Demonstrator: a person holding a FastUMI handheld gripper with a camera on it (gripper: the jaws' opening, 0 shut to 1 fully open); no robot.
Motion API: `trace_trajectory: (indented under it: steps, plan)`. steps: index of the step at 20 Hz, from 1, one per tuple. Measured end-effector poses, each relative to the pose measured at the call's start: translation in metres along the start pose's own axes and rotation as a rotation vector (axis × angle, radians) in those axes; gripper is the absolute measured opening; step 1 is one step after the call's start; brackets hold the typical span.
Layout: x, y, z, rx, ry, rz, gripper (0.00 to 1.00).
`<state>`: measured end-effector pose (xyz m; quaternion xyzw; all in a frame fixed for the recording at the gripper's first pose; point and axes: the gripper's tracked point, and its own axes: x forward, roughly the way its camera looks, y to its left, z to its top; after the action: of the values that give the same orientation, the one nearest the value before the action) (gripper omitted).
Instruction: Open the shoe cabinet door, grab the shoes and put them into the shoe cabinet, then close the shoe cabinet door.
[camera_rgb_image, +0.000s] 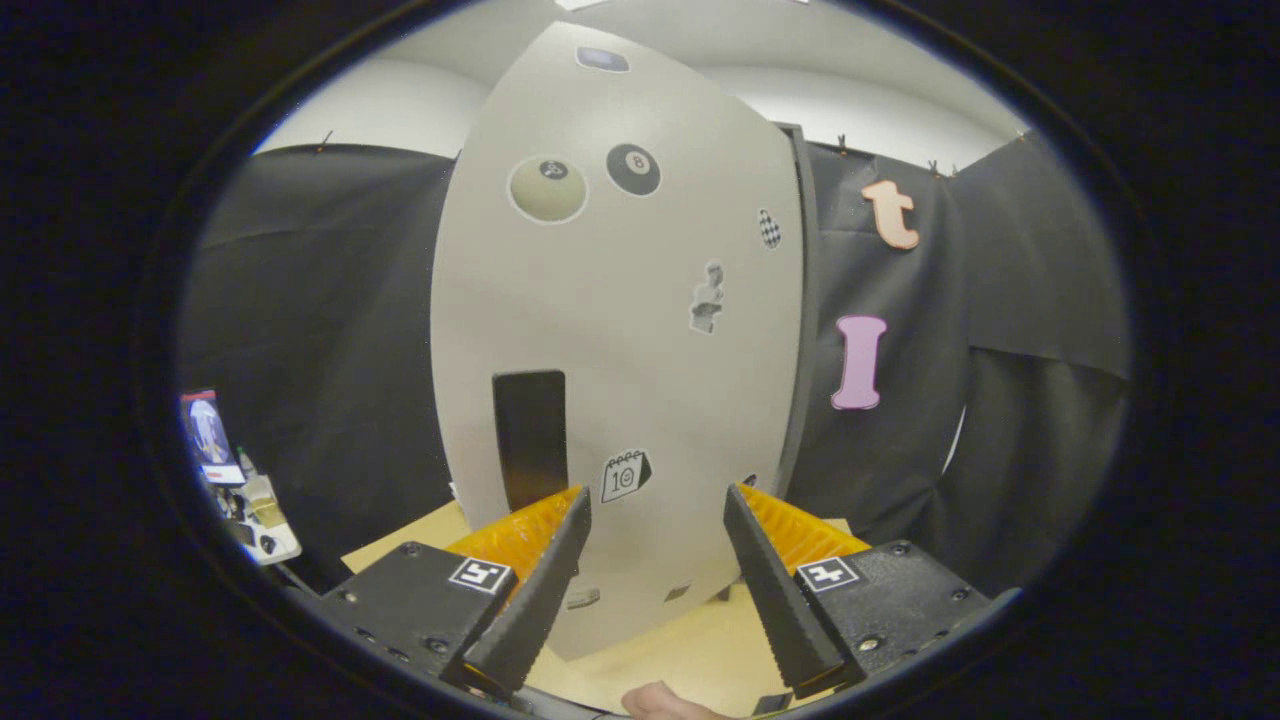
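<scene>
- The shoe cabinet door (620, 330) fills the centre of the frame, shut, standing upright with its long axis vertical and its face toward you.
- Its dark handle slot (529, 438) sits lower left of centre, just beyond your left finger.
- Your gripper (657, 515) is released, fingers spread, touching nothing.
- You're likely at the opening step: next, shift left and hook that slot.

Closed sticker-covered pale shoe cabinet door (620, 330), upright.
</scene>
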<state>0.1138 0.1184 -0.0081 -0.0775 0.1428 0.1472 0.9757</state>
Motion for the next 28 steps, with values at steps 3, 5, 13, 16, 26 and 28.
trace_trajectory:
  steps: [3,5,13,16,26,28]
  plan:
    - [0.004,0.020,-0.009,0.006,0.000,0.031,0.90]
    - [0.002,0.029,-0.009,0.011,-0.007,0.038,0.90]
    - [-0.022,0.044,-0.003,0.012,-0.089,-0.081,0.93]
    - [-0.034,0.046,-0.005,0.016,-0.166,-0.163,0.96]
    - [-0.082,0.047,-0.052,0.152,-0.284,-0.370,0.97]
    - [-0.092,0.044,-0.053,0.201,-0.300,-0.370,0.96]
